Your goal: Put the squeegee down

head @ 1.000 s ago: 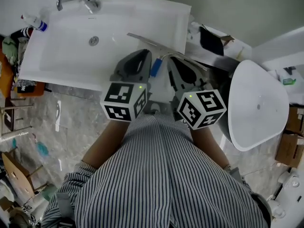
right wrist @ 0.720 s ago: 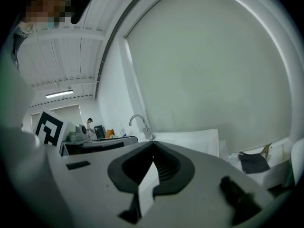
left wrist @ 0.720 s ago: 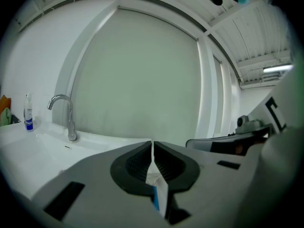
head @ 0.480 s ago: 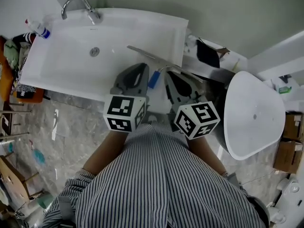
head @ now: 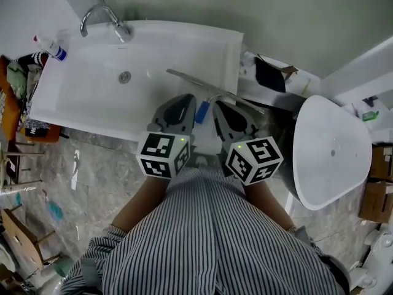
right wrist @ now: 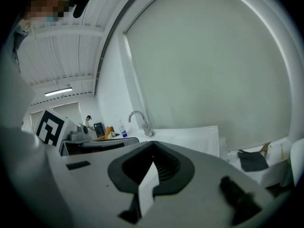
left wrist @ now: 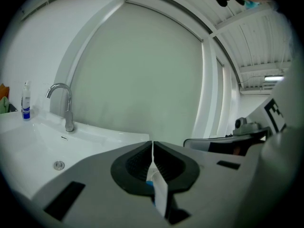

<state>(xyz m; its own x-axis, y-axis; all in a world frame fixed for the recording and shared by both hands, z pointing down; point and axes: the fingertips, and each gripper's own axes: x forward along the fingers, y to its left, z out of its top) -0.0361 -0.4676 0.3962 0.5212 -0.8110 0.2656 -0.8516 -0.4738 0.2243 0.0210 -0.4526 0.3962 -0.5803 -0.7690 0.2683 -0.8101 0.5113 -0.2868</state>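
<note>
**A:** Where is the squeegee at this moment?

**B:** The squeegee (head: 196, 82) lies across the right end of the sink (head: 92, 97). Its thin blade is slanted and passes over the right rim, so one end seems to hang outside. The blue handle (head: 201, 111) points back toward me, in the gap between my two tools.

**A:** Does one of them hold it?

**B:** I think not. The left gripper (left wrist: 152, 145) has its jaws pressed together at the tips, and there is no room for a handle there. Low behind the pads I see a small blue bit (left wrist: 149, 184). I take it for the handle lying underneath, but I cannot tell whether it touches the gripper. The right gripper (right wrist: 153, 152) is closed as well, with nothing in it. In the head view both sit side by side at the front rim, just beside the handle.

**A:** So which step are we in?

**B:** In my judgement the putting down is already done, and only the retreat is not yet made. For this I would draw both tools straight back toward me and a little up, not sideways. The handle lies between them, and a small push could turn the blade, so that the hanging end slides off the rim. The faucet (head: 98, 17) and the bottle (head: 52, 47) are well apart at the far left, so they give me no worry
</note>
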